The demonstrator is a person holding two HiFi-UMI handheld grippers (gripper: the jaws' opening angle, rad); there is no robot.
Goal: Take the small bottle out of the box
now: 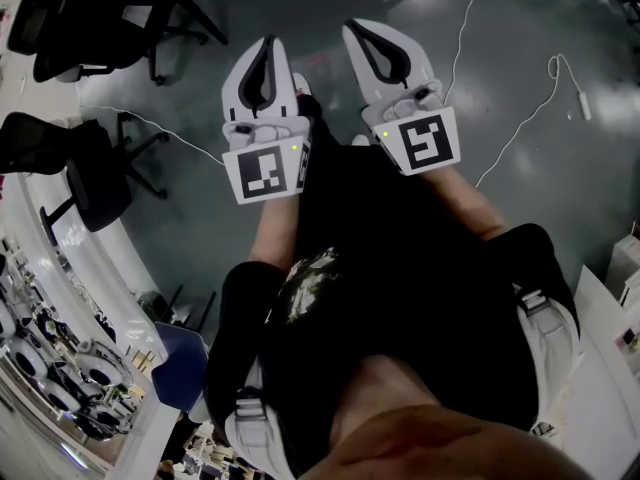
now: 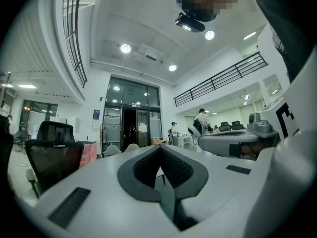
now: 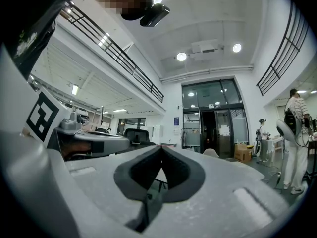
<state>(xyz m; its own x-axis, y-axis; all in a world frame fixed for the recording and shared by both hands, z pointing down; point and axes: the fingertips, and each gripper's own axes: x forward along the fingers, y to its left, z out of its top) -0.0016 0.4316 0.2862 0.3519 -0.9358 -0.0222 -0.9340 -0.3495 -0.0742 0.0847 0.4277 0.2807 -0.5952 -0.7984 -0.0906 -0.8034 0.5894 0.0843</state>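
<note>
Left gripper point(image 1: 268, 42): jaws clenched tip to tip in the left gripper view point(image 2: 160, 147), with nothing between the dark pads; it was held close in front of the person's body, to the left, pointing away over the floor point(image 1: 200, 228).
Right gripper point(image 1: 358, 34): jaws likewise clenched and empty in the right gripper view point(image 3: 161, 147); it was just beside the left gripper, to its right, at about the same height.
Marker cubes: one on the near end of each gripper, left point(image 1: 265, 173) and right point(image 1: 428, 140), both facing up toward the head camera.
Small bottle and box: in none of the three views, so I cannot tell where they were.
Person: black clothing point(image 1: 400, 268) filled the near middle of the head view.
Floor: dark and glossy, with a white cable point(image 1: 520, 118) trailing across it on the right.
Office chairs: two black ones on the left, one far point(image 1: 80, 13) and one nearer point(image 1: 85, 168).
Surface: a white curved edge point(image 1: 110, 298) at the near left, carrying small items too blurred to make out.
Room: glass doors point(image 2: 131, 128) and a balcony railing point(image 2: 223, 78) lay ahead of the jaws, and a person stood far right point(image 3: 294, 138).
</note>
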